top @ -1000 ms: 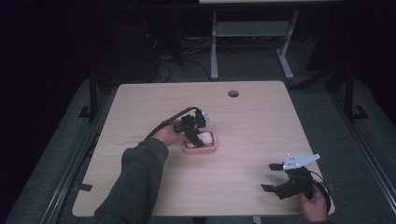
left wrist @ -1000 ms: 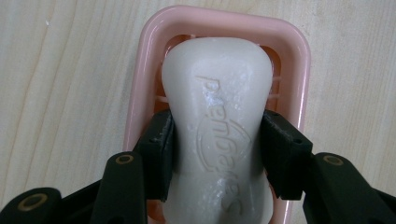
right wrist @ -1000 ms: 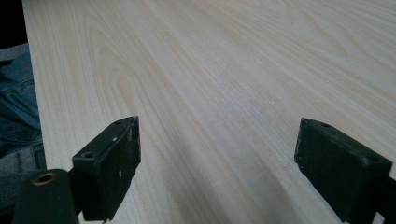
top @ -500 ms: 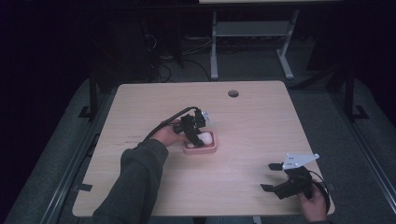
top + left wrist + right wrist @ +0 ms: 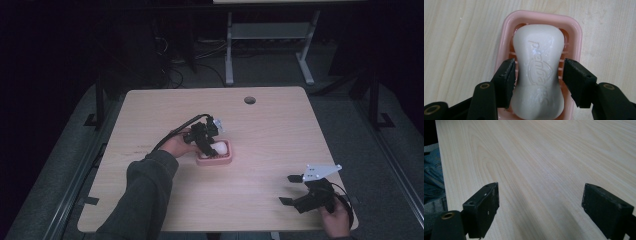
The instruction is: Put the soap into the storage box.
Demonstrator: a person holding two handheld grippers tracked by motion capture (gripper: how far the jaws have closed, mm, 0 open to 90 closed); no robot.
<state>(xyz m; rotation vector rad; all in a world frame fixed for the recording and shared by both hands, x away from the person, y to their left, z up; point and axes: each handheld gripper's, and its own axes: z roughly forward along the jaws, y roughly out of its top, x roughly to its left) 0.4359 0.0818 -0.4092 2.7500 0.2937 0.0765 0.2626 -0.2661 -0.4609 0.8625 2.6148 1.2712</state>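
In the pink soap dish (image 5: pixel 576 32) at mid-counter (image 5: pixel 280 130) lies the white soap bar (image 5: pixel 539 72), its long axis running straight away from your left gripper (image 5: pixel 539 77). The jaws have just been opening and now flank the bar's waist, the right pad clear of it. Your right gripper (image 5: pixel 295 189), jaws wide apart, stands well away.

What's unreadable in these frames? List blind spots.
- White soap bar: near end cut off by the bottom edge in the left gripper view.
- Pink plastic soap dish: its floor is covered by the soap there.
- Embossed lettering on the soap: too small in the high view.
- Left gripper: left pad contact unclear; a gap shows at the right pad.
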